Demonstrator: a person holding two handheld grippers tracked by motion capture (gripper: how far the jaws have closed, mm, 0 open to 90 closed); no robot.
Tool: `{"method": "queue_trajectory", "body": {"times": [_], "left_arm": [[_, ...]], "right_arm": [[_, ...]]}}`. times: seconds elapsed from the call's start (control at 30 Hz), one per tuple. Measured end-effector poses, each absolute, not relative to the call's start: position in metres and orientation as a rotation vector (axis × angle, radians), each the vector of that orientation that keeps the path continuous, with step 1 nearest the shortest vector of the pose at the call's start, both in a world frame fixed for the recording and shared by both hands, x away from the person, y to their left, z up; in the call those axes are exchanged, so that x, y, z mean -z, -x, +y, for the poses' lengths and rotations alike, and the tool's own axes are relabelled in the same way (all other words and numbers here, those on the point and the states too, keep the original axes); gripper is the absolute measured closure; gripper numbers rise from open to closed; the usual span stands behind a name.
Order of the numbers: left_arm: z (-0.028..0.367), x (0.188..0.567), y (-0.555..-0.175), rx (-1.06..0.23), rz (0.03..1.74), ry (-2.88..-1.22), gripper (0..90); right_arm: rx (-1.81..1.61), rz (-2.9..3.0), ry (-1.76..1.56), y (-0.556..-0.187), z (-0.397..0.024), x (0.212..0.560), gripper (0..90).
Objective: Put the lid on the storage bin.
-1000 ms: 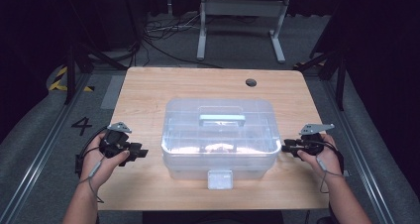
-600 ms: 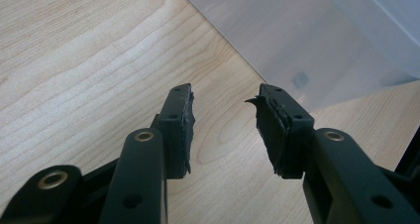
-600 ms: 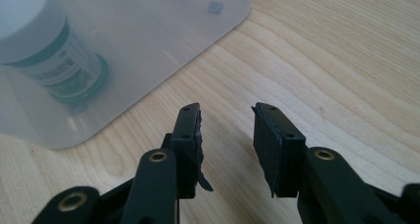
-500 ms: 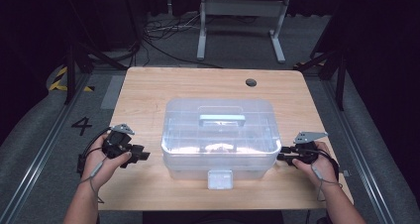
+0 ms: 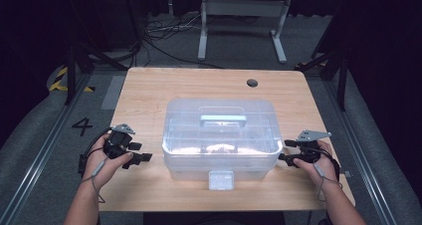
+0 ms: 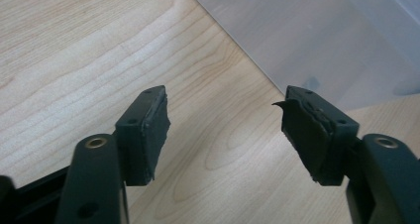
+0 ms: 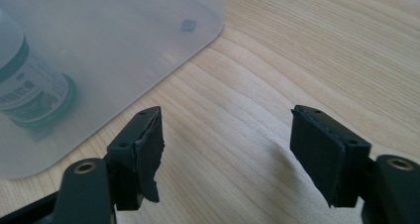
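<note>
Dark room, cables on the floor behind, and a light wood bench [image 5: 149,93] with a small round hole [image 5: 252,82] out at about 1 o'clock. Dead center sits the clear lidded box [image 5: 221,135], handle [image 5: 223,119] on top, latch [image 5: 221,179] facing the person at 6 o'clock. Through the frosted wall in the right gripper view you can make out a bottle [image 7: 29,87] with a green label inside, so the box isn't empty.

The left tool [image 5: 142,153] sits at the box's 9 o'clock and the right tool [image 5: 284,151] at its 3 o'clock, each pointing inward at a short end. My read: that's a two-sided setup, either to lift the box or to work the lid from both ends at once. Both tools' jaws have just been opening and now stand wide, with nothing between them but bare wood. Neither touches the box; there's a visible gap on each side, the right one tighter.

Room-wise, plenty of free bench at 12 o'clock behind the box and decent strips at 9 and 3. The 6 o'clock side is tight: the latch is close to the near edge, so I'd guess any slide should go away from the person. The right hand [image 5: 313,160] is also near the bench's right edge.
</note>
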State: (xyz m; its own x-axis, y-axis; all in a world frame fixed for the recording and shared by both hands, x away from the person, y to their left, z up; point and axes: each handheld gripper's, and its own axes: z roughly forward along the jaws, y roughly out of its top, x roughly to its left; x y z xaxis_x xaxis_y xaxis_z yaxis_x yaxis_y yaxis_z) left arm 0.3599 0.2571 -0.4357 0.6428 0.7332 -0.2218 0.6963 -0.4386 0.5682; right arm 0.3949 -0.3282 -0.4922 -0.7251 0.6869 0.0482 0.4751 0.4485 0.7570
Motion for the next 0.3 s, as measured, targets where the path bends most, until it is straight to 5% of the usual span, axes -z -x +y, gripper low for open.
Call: {"method": "queue_trajectory", "body": {"times": [0.3], "left_arm": [[0.2583, 0.4374, -0.3617, -0.084, 1.112, -2.212, 29.9]], "right_arm": [[-1.149, 2.397, -1.006, -0.3965, -0.3335, 0.4913, 26.0]]}}
